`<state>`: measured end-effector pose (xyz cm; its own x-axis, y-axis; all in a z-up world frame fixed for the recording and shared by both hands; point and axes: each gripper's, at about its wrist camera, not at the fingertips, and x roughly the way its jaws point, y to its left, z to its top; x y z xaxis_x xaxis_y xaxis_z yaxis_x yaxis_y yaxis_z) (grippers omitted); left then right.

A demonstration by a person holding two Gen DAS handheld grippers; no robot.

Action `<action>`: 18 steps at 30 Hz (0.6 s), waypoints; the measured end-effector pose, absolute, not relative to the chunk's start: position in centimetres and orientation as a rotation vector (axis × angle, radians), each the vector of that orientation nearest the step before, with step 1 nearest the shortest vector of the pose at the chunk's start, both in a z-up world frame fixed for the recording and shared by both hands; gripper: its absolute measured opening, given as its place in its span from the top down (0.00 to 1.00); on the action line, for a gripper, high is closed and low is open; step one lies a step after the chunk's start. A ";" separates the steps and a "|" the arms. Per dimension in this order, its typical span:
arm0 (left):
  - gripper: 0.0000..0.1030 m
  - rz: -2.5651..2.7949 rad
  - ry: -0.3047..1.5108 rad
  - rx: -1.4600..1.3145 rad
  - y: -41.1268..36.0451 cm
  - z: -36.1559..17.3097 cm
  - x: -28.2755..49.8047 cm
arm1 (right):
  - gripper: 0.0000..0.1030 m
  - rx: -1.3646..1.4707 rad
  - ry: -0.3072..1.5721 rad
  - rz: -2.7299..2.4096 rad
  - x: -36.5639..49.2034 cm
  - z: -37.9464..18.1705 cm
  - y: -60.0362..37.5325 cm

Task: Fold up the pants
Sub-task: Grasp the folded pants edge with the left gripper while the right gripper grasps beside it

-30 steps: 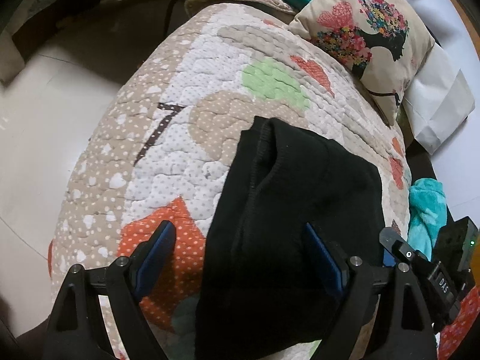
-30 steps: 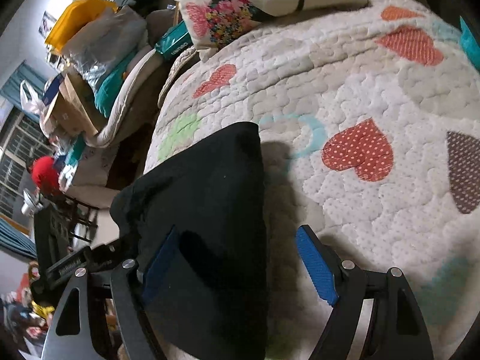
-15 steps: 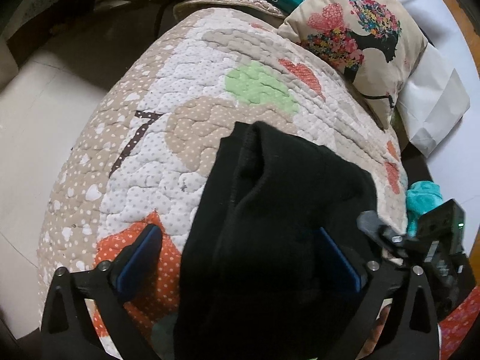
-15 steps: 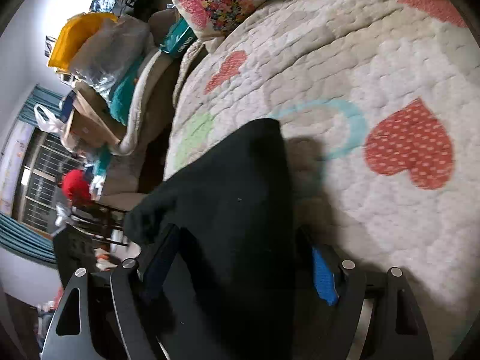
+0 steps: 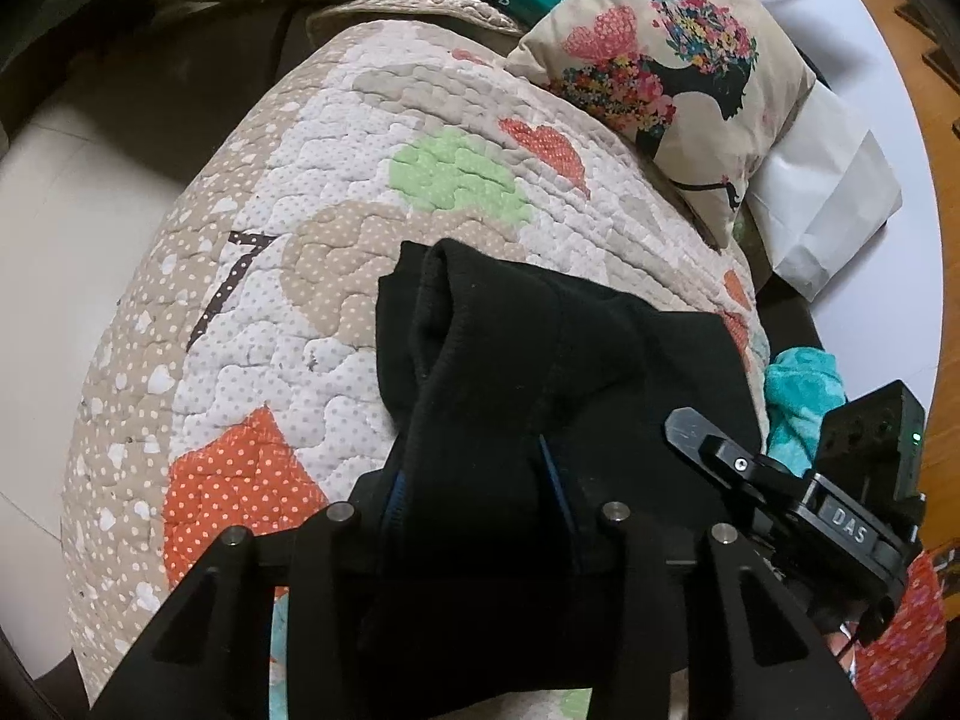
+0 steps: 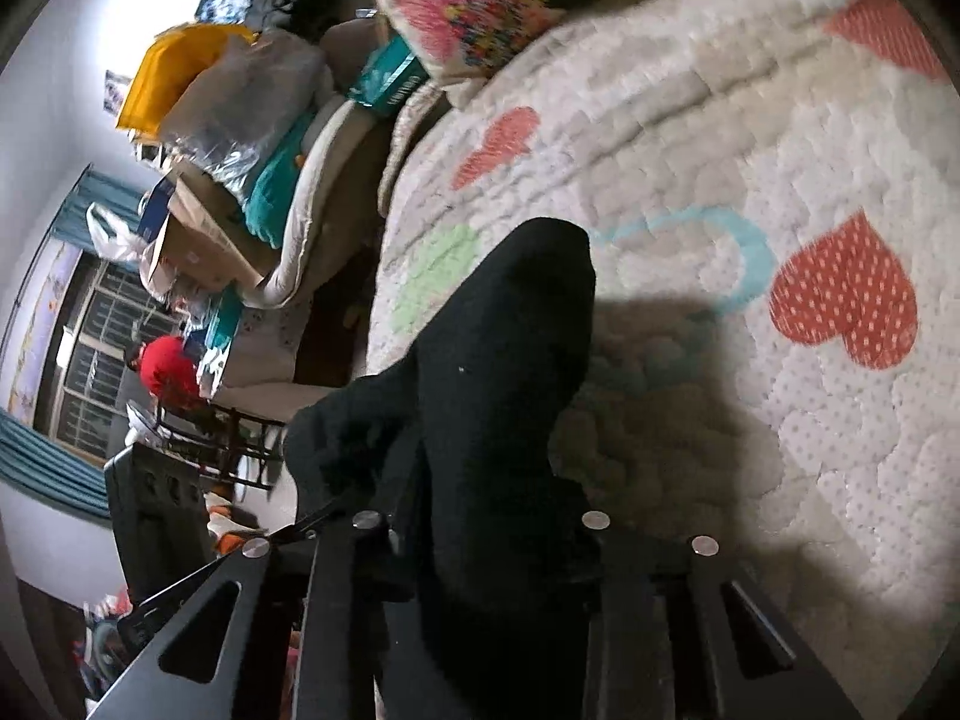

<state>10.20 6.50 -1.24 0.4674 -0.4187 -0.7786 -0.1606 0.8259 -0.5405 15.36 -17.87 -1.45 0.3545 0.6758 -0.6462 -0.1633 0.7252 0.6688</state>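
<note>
Pants (image 5: 540, 372) sit bunched between both tongs, left (image 5: 474, 486) and right (image 6: 480, 516), just clamped onto the black fabric.

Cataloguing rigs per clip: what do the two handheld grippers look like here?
Both are black, with flat finger arms pierced by triangular cut-outs and silver pivot screws. The left gripper shows thin blue pad edges. The right gripper, seen from the left camera, bears a white "DAS" marking and a green light.

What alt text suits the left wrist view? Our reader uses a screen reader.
The left gripper, its jaws just closed, pinches the folded black pants on a heart-patterned quilt. A floral cushion lies beyond; the right gripper grips alongside.
</note>
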 end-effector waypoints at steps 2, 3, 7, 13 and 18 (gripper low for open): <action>0.62 -0.173 1.086 -0.613 6.6 -1.1 10.1 | 0.73 0.534 1.069 0.586 15.3 -0.7 -17.6; 0.62 -0.172 1.083 -0.614 6.6 -1.0 10.1 | 0.73 0.525 1.064 0.588 15.2 -0.3 -17.4; 0.62 -0.150 1.107 -0.618 6.7 -1.7 10.1 | 0.71 0.478 1.069 0.576 15.5 0.0 -16.7; 0.56 -0.147 1.121 -0.656 7.3 -2.1 10.2 | 0.49 0.496 1.113 0.490 16.3 -2.8 -17.5; 0.43 -0.123 1.112 -0.562 6.9 -1.5 10.2 | 0.41 0.498 1.116 0.523 16.7 -3.4 -17.7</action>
<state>10.20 6.95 -1.54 0.4521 -0.3672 -0.8129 -0.1801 0.8550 -0.4864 16.72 -17.66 -3.36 0.3458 0.6215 -0.7030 -0.1433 0.7754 0.6150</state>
